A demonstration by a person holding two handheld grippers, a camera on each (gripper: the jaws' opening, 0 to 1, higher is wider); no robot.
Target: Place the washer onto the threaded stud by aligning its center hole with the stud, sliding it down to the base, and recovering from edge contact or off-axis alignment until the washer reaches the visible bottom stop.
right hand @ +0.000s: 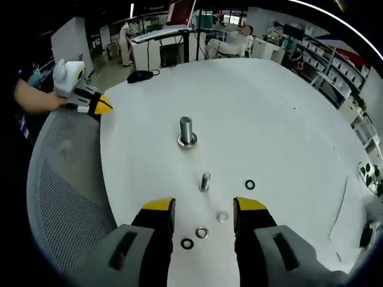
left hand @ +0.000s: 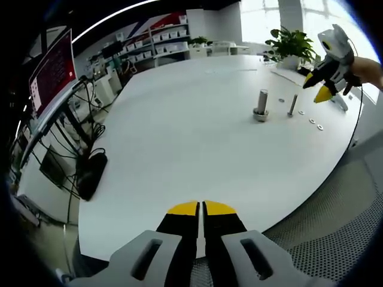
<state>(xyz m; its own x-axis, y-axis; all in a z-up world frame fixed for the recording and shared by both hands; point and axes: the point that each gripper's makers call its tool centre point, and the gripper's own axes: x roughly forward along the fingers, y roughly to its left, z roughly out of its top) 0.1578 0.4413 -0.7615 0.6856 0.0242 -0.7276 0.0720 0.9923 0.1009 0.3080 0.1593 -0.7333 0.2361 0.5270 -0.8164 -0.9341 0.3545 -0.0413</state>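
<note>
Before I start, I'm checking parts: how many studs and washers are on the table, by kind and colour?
Studs: 2, large stud and small stud
Black washers: 2
Silver washers: 2
Total: 6

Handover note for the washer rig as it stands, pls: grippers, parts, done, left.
Left gripper: fingers shut, empty, at the near edge of the white table, away from the parts.
Right gripper: fingers open, empty, over the loose washers.
Parts: large threaded stud upright mid-table with a washer or flange at its base; I cannot tell which. Smaller stud upright nearer the right gripper. Loose washers flat on the table: dark ones, silver ones.
Done: nothing picked up.
Left: grasp a washer, centre its hole on the stud, slide it to the base.
</note>
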